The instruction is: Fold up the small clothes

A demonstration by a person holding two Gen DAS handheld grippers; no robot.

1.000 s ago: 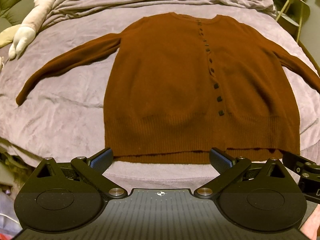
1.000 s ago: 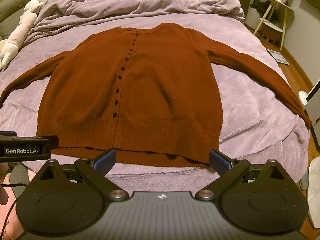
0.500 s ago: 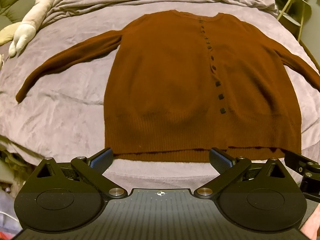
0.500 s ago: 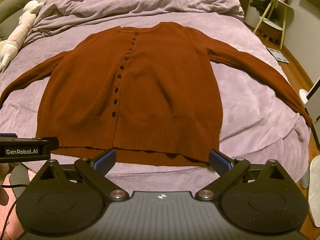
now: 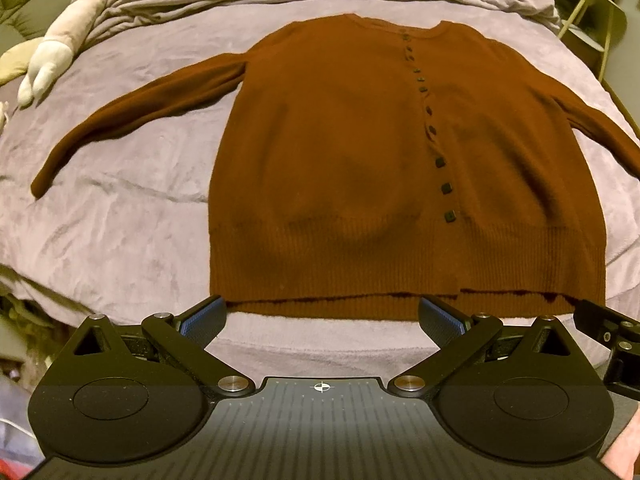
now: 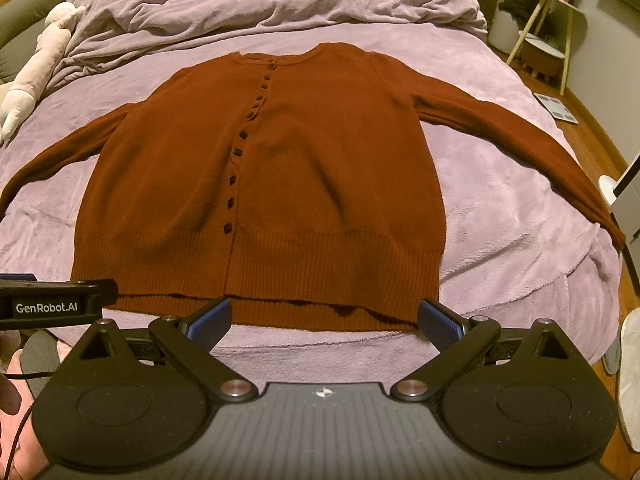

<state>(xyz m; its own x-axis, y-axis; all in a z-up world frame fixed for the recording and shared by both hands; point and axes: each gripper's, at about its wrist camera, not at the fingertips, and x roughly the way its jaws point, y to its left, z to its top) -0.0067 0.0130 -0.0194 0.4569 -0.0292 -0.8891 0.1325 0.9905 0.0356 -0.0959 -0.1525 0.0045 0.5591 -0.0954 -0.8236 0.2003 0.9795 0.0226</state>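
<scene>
Across the bed (image 6: pixel 500 216), the rust-brown cardigan (image 6: pixel 280 184) is lying flat, buttoned, front up, sleeves spread wide to either side — laid out that way, I'd say, so every edge is reachable for the first fold. Down at the near hem, both grippers are hovering side by side, just short of the ribbed band. Left gripper (image 5: pixel 322 320) is gaping wide, nothing between its blue pads; right gripper (image 6: pixel 324 320) is spread just as wide, empty too — each looking poised to pinch a hem corner. No fold has been made yet.
</scene>
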